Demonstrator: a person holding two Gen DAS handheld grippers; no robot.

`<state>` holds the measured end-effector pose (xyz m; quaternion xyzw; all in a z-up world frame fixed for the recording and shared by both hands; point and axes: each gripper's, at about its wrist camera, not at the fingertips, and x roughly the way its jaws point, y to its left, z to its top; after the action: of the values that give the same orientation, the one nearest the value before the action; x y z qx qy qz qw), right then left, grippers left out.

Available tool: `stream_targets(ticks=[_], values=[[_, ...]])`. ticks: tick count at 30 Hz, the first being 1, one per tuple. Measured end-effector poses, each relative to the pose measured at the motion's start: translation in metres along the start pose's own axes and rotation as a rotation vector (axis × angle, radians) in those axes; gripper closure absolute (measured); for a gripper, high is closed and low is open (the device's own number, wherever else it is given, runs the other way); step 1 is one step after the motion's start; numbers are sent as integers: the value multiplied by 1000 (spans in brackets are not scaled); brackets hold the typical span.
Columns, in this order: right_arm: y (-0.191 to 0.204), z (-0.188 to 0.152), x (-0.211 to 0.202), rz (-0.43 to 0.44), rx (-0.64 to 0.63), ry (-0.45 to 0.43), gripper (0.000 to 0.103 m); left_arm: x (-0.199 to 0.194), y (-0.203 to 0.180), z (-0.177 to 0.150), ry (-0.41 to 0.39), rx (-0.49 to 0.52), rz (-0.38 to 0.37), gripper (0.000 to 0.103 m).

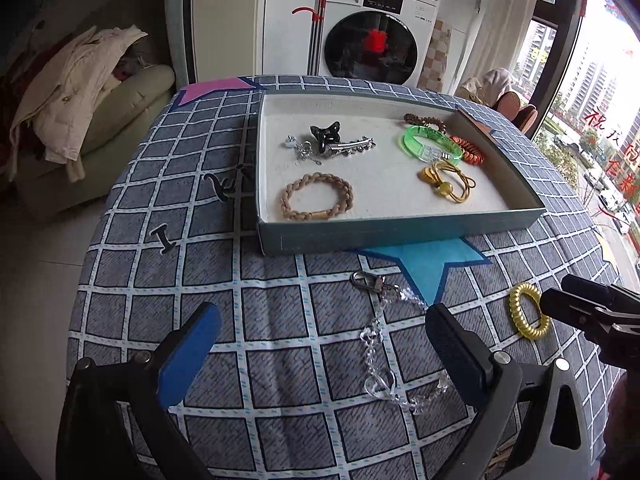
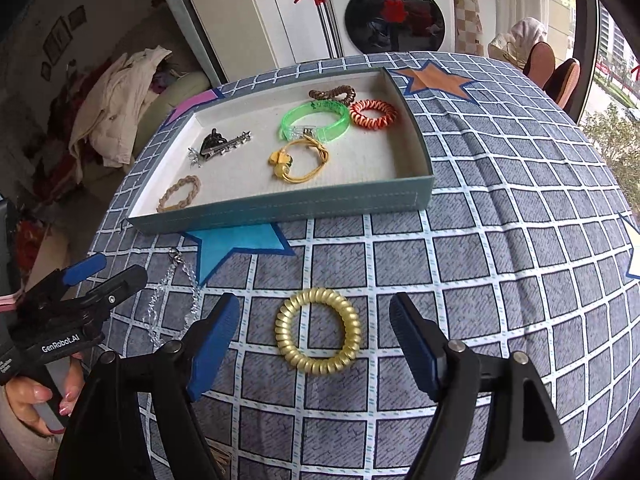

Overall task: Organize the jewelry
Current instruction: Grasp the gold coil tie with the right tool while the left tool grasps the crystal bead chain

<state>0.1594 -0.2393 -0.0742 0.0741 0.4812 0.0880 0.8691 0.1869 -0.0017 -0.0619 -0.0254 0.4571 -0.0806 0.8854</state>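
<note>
A shallow teal tray (image 1: 400, 232) (image 2: 280, 206) on the checked tablecloth holds a braided tan band (image 1: 316, 197), a black clip with silver pieces (image 1: 326, 136), a green bangle (image 1: 430, 144) and coil and yellow ties. A clear crystal chain (image 1: 378, 344) (image 2: 172, 292) lies on the cloth between the fingers of my open left gripper (image 1: 324, 324). A gold coil hair tie (image 2: 318, 330) (image 1: 528, 316) lies between the fingers of my open right gripper (image 2: 314, 312). Neither gripper holds anything.
The table is round, its edge dropping off on the left near a sofa with clothes (image 1: 80, 92). A washing machine (image 1: 372, 36) stands behind. Star patches (image 2: 236, 246) mark the cloth. The right gripper's finger (image 1: 576, 304) shows beside the gold tie.
</note>
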Motion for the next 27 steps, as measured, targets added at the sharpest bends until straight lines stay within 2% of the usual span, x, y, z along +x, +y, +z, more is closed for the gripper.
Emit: stream_targets(ticks=[9, 18, 24, 27], values=[[-18, -14, -2, -92, 38, 13, 23, 5, -12, -11, 30, 41, 69, 0], [-18, -15, 6, -117, 28, 35, 23, 11, -17, -16, 66, 34, 51, 0], [-8, -17, 11, -172, -34, 35, 34, 12, -21, -19, 71, 55, 67, 1], [0, -20, 12, -210, -95, 32, 39, 8, -25, -22, 64, 71, 66, 10]])
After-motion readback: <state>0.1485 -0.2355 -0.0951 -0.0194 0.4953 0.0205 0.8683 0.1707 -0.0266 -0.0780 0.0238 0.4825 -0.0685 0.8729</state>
